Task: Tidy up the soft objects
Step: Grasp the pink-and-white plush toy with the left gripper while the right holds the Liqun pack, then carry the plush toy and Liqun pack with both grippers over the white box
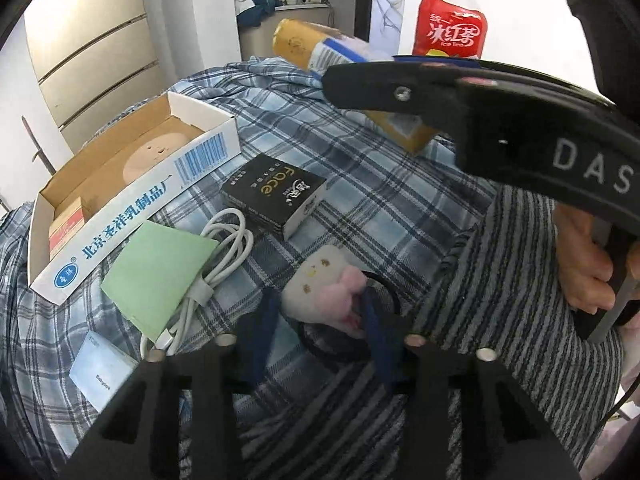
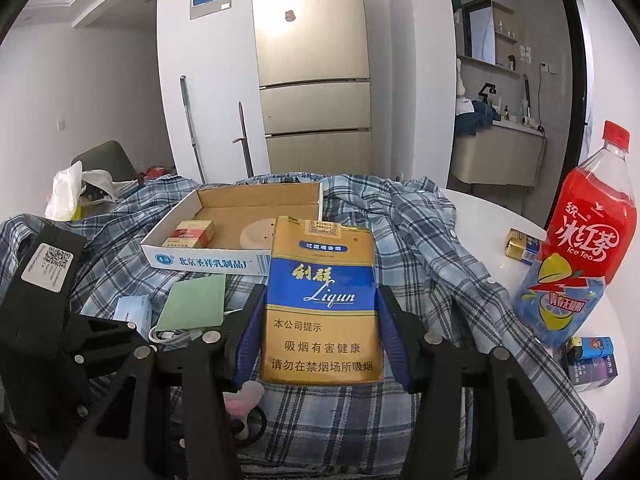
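Note:
My right gripper (image 2: 320, 320) is shut on a gold and blue Liqun cigarette pack (image 2: 320, 300), held upright above the blue plaid shirt (image 2: 420, 232); the pack also shows in the left wrist view (image 1: 312, 48) beyond the right gripper's body. My left gripper (image 1: 316, 320) has its blue fingers either side of a white and pink plush toy (image 1: 328, 284) with a black hair band, lying on the plaid shirt (image 1: 360, 184). The jaws stand apart around the toy. An open cardboard tray (image 1: 132, 184) sits to the left; it also shows in the right wrist view (image 2: 240, 216).
A black "face" box (image 1: 276, 194), white coiled cable (image 1: 216, 264), green card (image 1: 156, 272) and pale blue pack (image 1: 100, 368) lie on the shirt. A striped grey cloth (image 1: 500, 280) lies at right. An ice tea bottle (image 2: 580, 248) and small boxes (image 2: 592, 360) stand on the white table.

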Tool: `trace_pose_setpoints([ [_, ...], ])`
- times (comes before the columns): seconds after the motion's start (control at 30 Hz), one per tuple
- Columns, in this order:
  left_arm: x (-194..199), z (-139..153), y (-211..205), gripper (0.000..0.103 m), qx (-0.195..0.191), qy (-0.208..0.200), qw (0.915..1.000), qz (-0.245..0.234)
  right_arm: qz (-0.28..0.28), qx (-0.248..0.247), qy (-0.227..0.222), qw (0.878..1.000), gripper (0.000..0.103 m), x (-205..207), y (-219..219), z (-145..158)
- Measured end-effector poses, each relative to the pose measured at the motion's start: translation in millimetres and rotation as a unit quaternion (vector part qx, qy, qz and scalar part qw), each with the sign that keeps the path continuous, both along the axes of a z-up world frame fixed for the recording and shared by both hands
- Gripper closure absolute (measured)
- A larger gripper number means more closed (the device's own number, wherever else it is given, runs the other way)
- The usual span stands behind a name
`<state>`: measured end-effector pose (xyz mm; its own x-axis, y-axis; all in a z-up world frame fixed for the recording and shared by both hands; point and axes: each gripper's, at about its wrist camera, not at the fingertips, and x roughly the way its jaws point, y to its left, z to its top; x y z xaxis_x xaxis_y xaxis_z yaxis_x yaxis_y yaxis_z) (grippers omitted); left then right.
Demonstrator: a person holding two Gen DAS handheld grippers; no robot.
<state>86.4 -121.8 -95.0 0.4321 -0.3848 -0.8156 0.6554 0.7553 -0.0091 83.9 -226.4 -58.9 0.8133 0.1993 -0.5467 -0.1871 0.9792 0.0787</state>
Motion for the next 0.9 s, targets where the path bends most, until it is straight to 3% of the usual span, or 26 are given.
trace_pose_setpoints([
  [0.1,-2,5,4,0.075,-0.011,-0.012,0.9998,0.007,0.002,-0.002,0.005,1.0,0.05,2,1,-1],
  [0.27,-14,28,27,0.076,-0.078,-0.056,0.9951,0.024,0.0,-0.001,0.011,1.0,0.05,4,1,-3],
  [0.47,-21,43,42,0.076,-0.107,-0.108,0.9865,0.061,-0.001,-0.02,0.012,1.0,0.05,4,7,-4],
  [0.6,-27,54,56,0.076,-0.127,-0.159,0.9734,0.106,-0.001,-0.027,0.005,1.0,0.05,2,9,-3],
  [0.73,-31,64,76,0.076,-0.151,-0.201,0.9546,0.159,-0.009,-0.023,-0.004,1.0,0.05,-1,6,0],
  [0.9,-38,72,95,0.076,-0.166,-0.232,0.9363,0.205,-0.03,-0.04,-0.044,0.998,0.05,-15,8,9],
])
